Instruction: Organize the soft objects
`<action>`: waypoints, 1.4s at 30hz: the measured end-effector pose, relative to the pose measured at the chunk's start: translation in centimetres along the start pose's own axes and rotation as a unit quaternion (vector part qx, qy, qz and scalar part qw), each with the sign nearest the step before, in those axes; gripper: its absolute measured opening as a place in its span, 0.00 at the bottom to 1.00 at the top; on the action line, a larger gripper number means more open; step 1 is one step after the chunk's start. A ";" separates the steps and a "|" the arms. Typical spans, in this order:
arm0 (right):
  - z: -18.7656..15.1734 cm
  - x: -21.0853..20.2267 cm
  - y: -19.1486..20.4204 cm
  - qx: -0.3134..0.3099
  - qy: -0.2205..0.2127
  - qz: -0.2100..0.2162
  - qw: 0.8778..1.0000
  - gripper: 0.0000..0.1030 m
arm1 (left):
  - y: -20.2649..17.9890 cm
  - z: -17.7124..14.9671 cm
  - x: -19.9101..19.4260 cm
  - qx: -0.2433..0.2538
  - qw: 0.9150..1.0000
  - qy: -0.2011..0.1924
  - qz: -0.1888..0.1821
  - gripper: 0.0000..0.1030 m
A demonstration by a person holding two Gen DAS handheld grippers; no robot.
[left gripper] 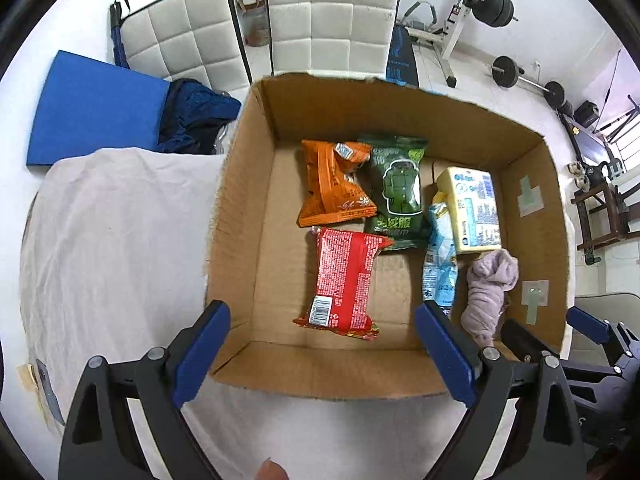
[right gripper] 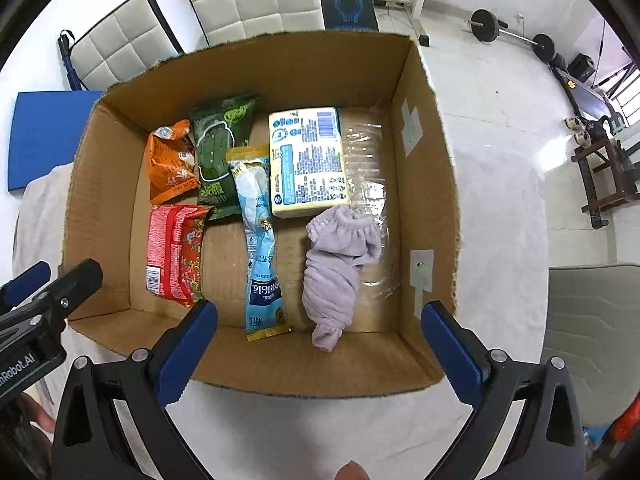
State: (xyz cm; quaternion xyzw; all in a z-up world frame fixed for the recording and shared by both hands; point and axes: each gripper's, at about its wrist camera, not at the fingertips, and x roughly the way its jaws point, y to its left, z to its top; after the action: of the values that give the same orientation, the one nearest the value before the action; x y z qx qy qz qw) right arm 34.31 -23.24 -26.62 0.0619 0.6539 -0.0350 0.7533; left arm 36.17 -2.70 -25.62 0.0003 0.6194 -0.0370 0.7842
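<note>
Both claws hover above the near rim of the cardboard box (left gripper: pixel 256 208), jaws wide and holding nothing. Left gripper (left gripper: pixel 322 344) sits over the box's near left corner; right gripper (right gripper: pixel 320 344) sits over its near right part, and each shows at the edge of the other's view.

Nearest the right gripper, inside the box: a lilac cloth (right gripper: pixel 336 268), bunched up, beside the right wall. Just left of it, a long light-blue packet (right gripper: pixel 260 248) lies lengthwise. Red packet (left gripper: pixel 344 280) lies flat near the left wall. Farther back: an orange packet (left gripper: pixel 332 184), touching a dark green packet (left gripper: pixel 396 188), and a pale yellow pack (right gripper: pixel 306 160) with blue print, its near edge touching the cloth.

Box rests on a white cloth-covered table (left gripper: pixel 112 248). Beyond: a blue pad (left gripper: pixel 96 108), two white chairs (left gripper: pixel 332 16), a weight bench (left gripper: pixel 404 56).
</note>
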 end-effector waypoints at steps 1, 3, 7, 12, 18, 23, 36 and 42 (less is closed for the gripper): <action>-0.2 -0.5 -0.1 0.000 -0.003 0.001 1.000 1.00 | 0.0 -0.1 -0.7 -0.001 1.000 -0.007 -0.001 0.92; -0.8 -1.6 -0.1 -0.002 -0.008 0.007 1.000 1.00 | -0.1 -0.6 -2.3 0.000 1.000 -0.024 0.001 0.92; -2.9 -4.9 -0.7 0.002 -0.037 0.011 0.999 1.00 | -0.3 -2.4 -6.4 0.006 0.998 -0.060 0.001 0.92; -6.2 -10.2 -1.4 0.008 -0.079 0.019 0.997 1.00 | -0.8 -5.6 -12.4 0.011 0.995 -0.100 0.000 0.92; -10.3 -17.5 -2.2 0.001 -0.124 0.032 0.992 1.00 | -1.9 -9.2 -18.9 0.027 0.990 -0.139 -0.001 0.92; -13.6 -23.2 -2.9 0.003 -0.161 0.047 0.986 1.00 | -2.7 -11.9 -23.6 0.042 0.986 -0.162 -0.004 0.92; -20.7 -31.8 -3.1 -0.019 -0.189 0.045 0.981 1.00 | -2.3 -16.2 -29.3 0.023 0.982 -0.185 -0.018 0.92; -22.2 -33.3 -3.4 -0.019 -0.195 0.037 0.980 1.00 | -2.2 -16.9 -30.2 0.011 0.981 -0.194 -0.007 0.92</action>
State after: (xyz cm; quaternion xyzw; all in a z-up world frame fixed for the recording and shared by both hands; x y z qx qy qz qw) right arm 7.37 -24.48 3.17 0.0638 0.4918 -0.0061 0.8684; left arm 12.64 -2.35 -0.11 -0.0026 0.4547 -0.0483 0.8894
